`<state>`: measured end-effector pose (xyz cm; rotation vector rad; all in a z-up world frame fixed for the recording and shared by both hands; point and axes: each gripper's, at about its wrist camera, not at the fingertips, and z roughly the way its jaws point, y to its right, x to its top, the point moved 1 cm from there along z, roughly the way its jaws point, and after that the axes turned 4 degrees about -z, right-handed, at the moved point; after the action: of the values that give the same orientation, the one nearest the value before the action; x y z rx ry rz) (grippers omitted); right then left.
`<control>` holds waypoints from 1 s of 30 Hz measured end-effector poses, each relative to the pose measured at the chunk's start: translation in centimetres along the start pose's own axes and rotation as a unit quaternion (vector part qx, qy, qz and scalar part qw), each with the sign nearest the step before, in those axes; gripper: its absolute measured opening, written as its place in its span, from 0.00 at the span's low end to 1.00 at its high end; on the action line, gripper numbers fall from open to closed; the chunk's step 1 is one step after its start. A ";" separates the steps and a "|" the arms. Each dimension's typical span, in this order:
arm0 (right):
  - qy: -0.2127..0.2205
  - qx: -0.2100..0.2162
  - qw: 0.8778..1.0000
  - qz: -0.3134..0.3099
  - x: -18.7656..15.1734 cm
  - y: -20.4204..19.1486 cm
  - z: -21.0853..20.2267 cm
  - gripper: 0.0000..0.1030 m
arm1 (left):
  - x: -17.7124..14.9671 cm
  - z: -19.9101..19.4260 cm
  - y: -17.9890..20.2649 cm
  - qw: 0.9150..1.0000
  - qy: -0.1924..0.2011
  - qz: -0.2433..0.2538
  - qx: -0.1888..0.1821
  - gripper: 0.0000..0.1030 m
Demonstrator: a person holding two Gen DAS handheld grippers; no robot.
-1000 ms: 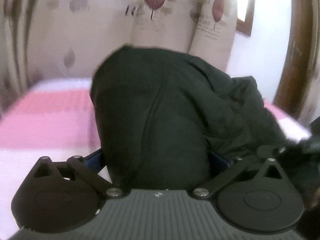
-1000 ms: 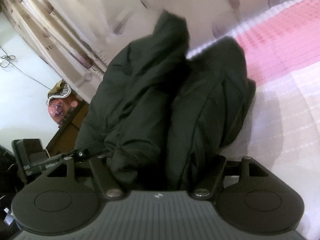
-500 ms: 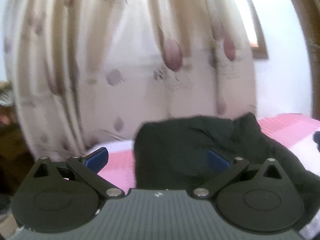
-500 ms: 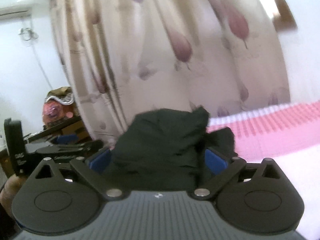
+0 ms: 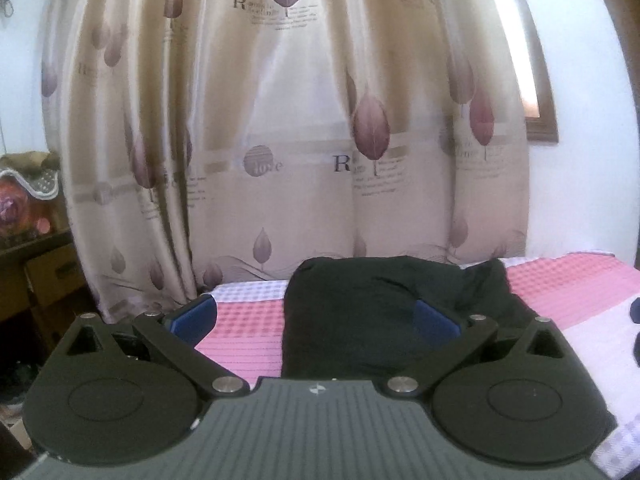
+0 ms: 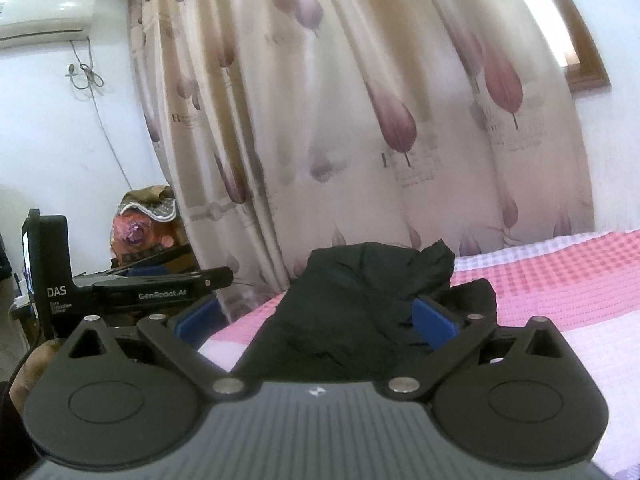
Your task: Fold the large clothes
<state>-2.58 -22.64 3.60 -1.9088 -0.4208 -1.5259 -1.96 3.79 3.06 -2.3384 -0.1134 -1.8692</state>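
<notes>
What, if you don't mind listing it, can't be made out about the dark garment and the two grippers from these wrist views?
- Near part of the dark garment: left wrist view, hidden behind the gripper body.
- Its folds: right wrist view, the black fabric shows little detail.
- Contact between the left gripper and the cloth: unclear, its jaws stand apart.
- Same for the right gripper.
- Bed: cut off at the right edge.

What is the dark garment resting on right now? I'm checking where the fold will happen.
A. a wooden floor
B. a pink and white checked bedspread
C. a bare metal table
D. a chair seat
B: the dark garment lies bunched on the pink and white checked bedspread, in front of the leaf-print curtain.
</notes>
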 end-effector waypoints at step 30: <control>-0.018 -0.126 0.987 -0.100 -1.1 -1.6 1.1 1.00 | -2.5 0.9 -0.2 0.998 -0.041 -0.031 -0.026 1.00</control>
<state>-3.01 -20.53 2.90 -2.1434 -0.4660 -1.7479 -1.70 4.22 0.47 -2.4754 -0.1501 -1.8241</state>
